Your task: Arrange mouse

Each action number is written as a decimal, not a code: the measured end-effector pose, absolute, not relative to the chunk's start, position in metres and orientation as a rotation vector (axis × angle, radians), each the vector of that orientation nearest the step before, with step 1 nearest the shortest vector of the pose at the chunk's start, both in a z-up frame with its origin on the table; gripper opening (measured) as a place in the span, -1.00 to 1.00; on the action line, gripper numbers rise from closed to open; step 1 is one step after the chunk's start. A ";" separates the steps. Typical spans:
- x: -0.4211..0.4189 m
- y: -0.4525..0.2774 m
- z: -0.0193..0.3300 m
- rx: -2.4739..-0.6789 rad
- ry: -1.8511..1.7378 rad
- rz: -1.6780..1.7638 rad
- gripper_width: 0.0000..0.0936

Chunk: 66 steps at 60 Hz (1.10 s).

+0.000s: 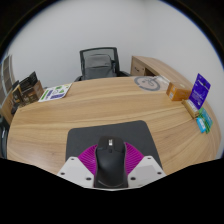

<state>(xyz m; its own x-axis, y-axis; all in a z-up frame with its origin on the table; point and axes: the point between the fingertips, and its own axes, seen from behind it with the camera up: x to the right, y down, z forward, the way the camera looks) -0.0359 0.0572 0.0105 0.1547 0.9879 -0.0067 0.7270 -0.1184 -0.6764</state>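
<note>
I'm holding hand-held gripper low over counter. Fingers pinching mouse by both sides, pads pressing flanks. Mouse sitting at near edge of grey mat, likely being squared there.

Black computer mouse partly hidden at both flanks by purple pads; contact there unresolved. Dark grey rectangular mouse mat covered at near edge. Black mesh office chair cut off behind wooden desk's far edge. Purple box lettering unreadable.
</note>
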 end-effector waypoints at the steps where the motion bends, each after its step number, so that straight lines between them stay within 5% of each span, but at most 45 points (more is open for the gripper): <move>1: -0.035 0.057 0.008 -1.902 -1.632 0.636 -0.30; 9: -0.031 0.060 -0.006 -1.893 -1.657 0.599 -0.22; 17: -0.025 0.060 -0.012 -1.892 -1.679 0.602 0.14; 22: -0.024 0.057 -0.005 -1.886 -1.691 0.627 0.87; 31: -0.012 0.060 0.045 -1.804 -1.683 0.616 0.85; 49: 0.127 0.008 0.216 -1.796 -1.636 0.715 0.85; 66: 0.231 -0.013 0.265 -1.771 -1.588 0.674 0.83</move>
<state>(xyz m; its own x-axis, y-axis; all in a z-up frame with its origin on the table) 0.2314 -0.0134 0.2654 0.1315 0.9900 0.0503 0.6518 -0.0481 -0.7569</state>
